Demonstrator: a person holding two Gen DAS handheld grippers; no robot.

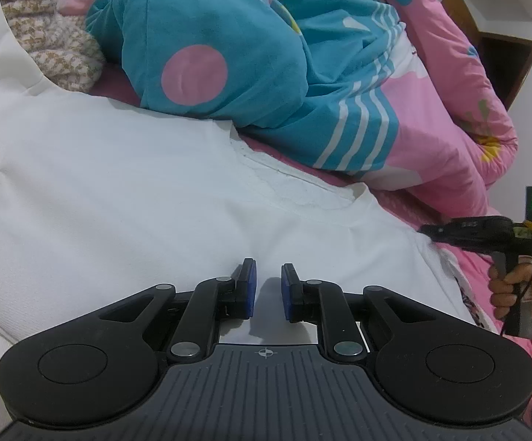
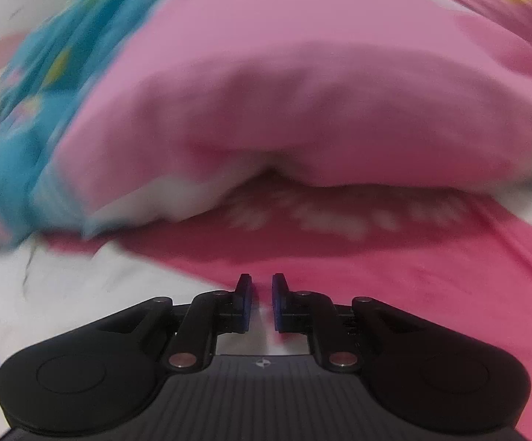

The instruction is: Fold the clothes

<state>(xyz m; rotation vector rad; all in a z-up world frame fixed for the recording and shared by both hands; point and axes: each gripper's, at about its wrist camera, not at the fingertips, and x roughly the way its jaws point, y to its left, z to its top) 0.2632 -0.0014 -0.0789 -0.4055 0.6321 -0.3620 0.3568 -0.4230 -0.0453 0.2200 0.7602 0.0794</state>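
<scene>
A white garment point(image 1: 148, 191) lies spread flat over the near part of the bed, its ribbed neckline toward the bed's far side, where the dark pink sheet point(image 1: 402, 202) shows beyond its edge. Heaped along the far side of the bed is a bulky quilt point(image 1: 251, 55), teal with a large pink dot and white stripes on one face, pink on the other, and in the far left corner sits a tan houndstooth cloth point(image 1: 45, 25). The left gripper point(image 1: 267, 290) hangs low over the white garment near its middle, the blue-padded jaws standing a narrow gap apart with nothing caught between them, only white cloth visible below. Off toward the right edge of the bed a hand point(image 1: 519, 294) holds the right gripper point(image 2: 262, 301) by its handle, pointing across the garment's right edge. From its own blurred view, its jaws are likewise slightly parted and empty, above the line where the white cloth meets the pink sheet, facing the pink underside of the quilt.
</scene>
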